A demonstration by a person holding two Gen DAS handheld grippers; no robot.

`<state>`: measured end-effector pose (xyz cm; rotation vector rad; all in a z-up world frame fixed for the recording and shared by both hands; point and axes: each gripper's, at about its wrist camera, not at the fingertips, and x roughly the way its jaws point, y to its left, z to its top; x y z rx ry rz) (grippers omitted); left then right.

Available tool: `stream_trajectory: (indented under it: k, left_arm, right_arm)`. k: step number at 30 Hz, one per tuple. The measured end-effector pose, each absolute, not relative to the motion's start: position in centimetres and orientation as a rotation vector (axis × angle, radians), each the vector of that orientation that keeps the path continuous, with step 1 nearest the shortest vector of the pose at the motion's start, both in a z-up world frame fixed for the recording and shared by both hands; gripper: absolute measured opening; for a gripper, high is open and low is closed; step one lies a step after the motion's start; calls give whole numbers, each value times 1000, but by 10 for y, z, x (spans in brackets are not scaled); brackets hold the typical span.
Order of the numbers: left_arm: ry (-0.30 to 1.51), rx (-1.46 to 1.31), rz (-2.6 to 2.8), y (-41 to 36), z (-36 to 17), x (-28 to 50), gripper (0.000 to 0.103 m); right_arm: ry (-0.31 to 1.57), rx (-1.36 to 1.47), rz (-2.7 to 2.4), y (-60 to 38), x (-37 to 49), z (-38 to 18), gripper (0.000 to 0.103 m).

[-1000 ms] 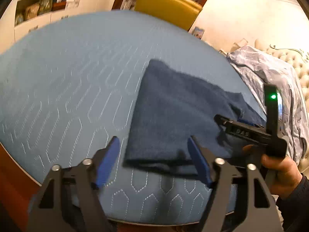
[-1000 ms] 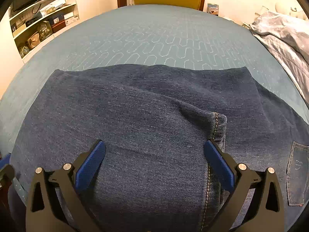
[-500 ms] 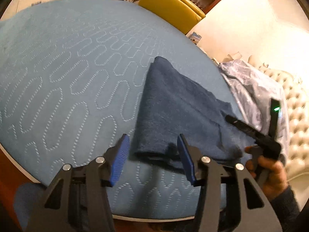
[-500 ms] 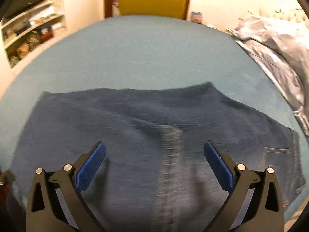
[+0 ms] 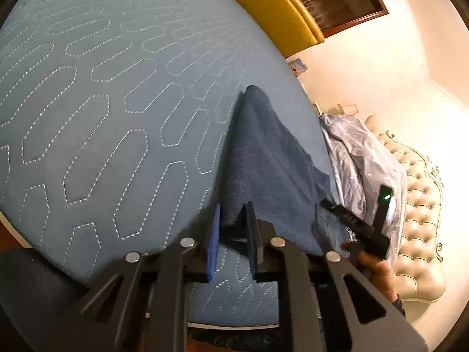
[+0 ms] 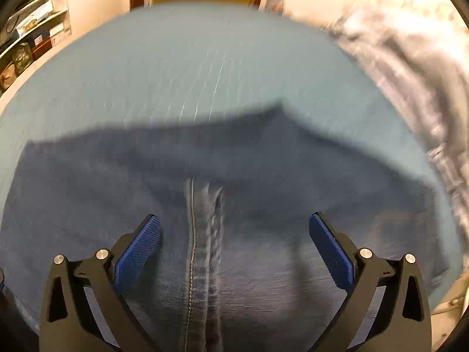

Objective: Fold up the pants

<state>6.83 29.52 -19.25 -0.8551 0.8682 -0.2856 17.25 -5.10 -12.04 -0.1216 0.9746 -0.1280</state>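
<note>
Dark blue denim pants [image 5: 263,152] lie folded on the light blue quilted bed [image 5: 102,117]. My left gripper [image 5: 233,214] is at the fold's near corner, and its jaws are closing with that corner of cloth pinched between the blue pads. In the right wrist view, which is motion-blurred, my right gripper [image 6: 234,220] hangs open above the pants [image 6: 117,182], over a stitched seam [image 6: 192,234], with nothing between its fingers. The left wrist view also shows the right gripper [image 5: 360,228], held by a hand over the far end of the pants.
A crumpled grey duvet [image 5: 360,158] lies against the tufted cream headboard [image 5: 419,205] at the right. A yellow chair [image 5: 278,8] stands beyond the bed. Shelves [image 6: 26,44] line the left wall. The bed's near edge [image 5: 228,324] runs just under my left gripper.
My left gripper's jaws have narrowed from wide apart onto the near corner of the pants, and the gripper has rolled. The right gripper has lifted away from the cloth, still open.
</note>
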Motion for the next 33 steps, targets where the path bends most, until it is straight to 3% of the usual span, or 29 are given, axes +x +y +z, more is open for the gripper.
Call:
stream_trajectory:
  k: [8, 16, 20, 22, 24, 27, 29, 30, 31, 33]
  left_arm:
    - [816, -658, -215, 271, -156, 60, 13]
    - [779, -582, -174, 259, -142, 52, 12]
    - [762, -533, -165, 250, -135, 46, 12]
    - [752, -512, -160, 245, -132, 42, 12]
    - [746, -509, -160, 244, -130, 40, 11]
    - [737, -559, -168, 251, -131, 38, 11]
    - [737, -628, -159, 258, -138, 30, 28]
    - [751, -657, -142, 261, -143, 30, 58]
    - [753, -690, -135, 264, -147, 28, 65]
    - [745, -714, -150, 261, -150, 26, 65]
  right_arm:
    - [1119, -100, 294, 68, 188, -71, 98]
    - [1364, -197, 446, 199, 218, -101, 98]
    - [1379, -295, 402, 221, 227, -116, 96]
    - [1370, -346, 391, 229, 226, -120, 88]
    - [1367, -378, 343, 230, 227, -127, 54]
    - [1372, -342, 337, 218, 230, -130, 31]
    - [1364, -323, 352, 211, 229, -126, 24]
    - [1361, -306, 360, 208, 228, -123, 23]
    - [1355, -296, 364, 203, 225, -120, 22]
    - [1340, -275, 374, 200, 221, -113, 21]
